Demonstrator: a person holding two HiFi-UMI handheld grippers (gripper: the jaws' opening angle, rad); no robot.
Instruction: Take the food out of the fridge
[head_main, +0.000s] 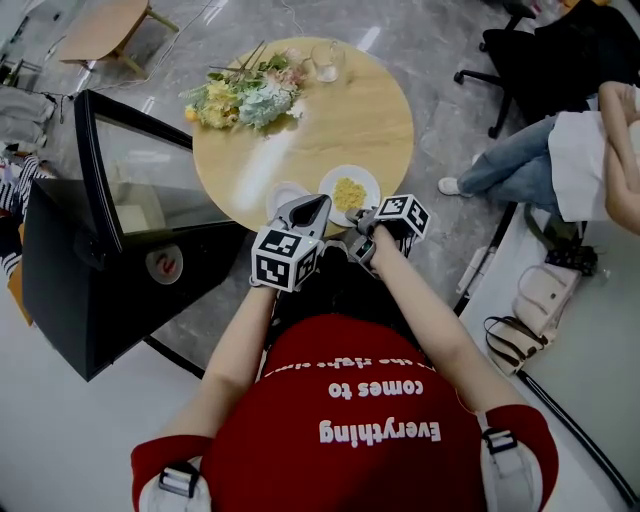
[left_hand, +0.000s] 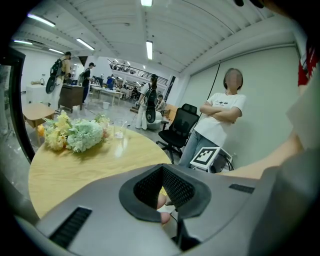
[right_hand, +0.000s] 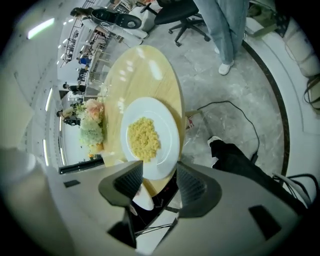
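Yellow food (right_hand: 142, 139) sits on a white plate (right_hand: 167, 127) on the wooden tabletop (right_hand: 142, 70), straight ahead of the right tongs (right_hand: 159, 176), spread either side of its near rim. The left tongs (left_hand: 162, 175), pressed together, hover alongside.

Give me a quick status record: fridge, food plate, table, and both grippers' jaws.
fridge: black fridge beside the table, glass door swung open; inside not visible
food: yellow food on a white plate, resting at the near edge of the round wooden table
right gripper: jaws apart at the plate's near rim, not gripping
left gripper: jaws together, nothing held
also on table: flowers, glass, small white dish
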